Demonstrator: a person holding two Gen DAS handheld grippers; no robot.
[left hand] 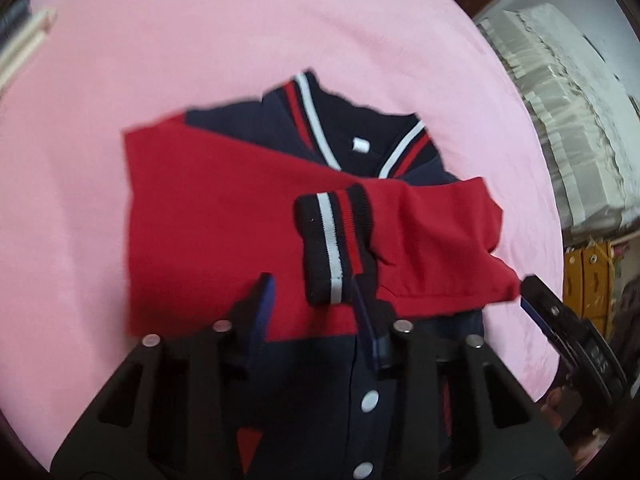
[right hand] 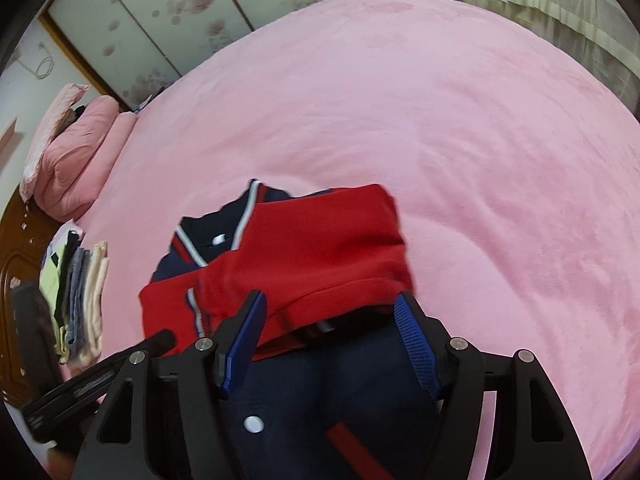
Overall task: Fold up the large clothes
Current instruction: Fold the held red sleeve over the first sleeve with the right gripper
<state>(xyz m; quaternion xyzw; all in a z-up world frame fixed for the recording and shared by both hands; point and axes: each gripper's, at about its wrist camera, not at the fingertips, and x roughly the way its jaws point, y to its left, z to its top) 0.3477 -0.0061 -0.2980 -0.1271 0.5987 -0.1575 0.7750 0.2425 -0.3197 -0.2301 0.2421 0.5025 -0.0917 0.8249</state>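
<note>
A navy and red baseball jacket (left hand: 224, 216) lies on the pink bed, front up, with both red sleeves folded across its chest. The striped cuff (left hand: 336, 240) of one sleeve lies on top. My left gripper (left hand: 312, 292) is open just above the lower chest, its fingers either side of the cuff's end, holding nothing. In the right wrist view the jacket (right hand: 320, 248) shows with the red sleeve (right hand: 340, 232) folded over. My right gripper (right hand: 332, 308) is open over the sleeve's edge, empty. The right gripper also shows in the left wrist view (left hand: 532, 292), at the sleeve's right edge.
The pink bedspread (right hand: 460, 120) stretches far beyond the jacket. A stack of folded clothes (right hand: 80, 300) and pink pillows (right hand: 76, 152) sit at the bed's left side. Sliding wardrobe doors (right hand: 160, 20) stand behind. Curtains (left hand: 560, 128) hang at the right.
</note>
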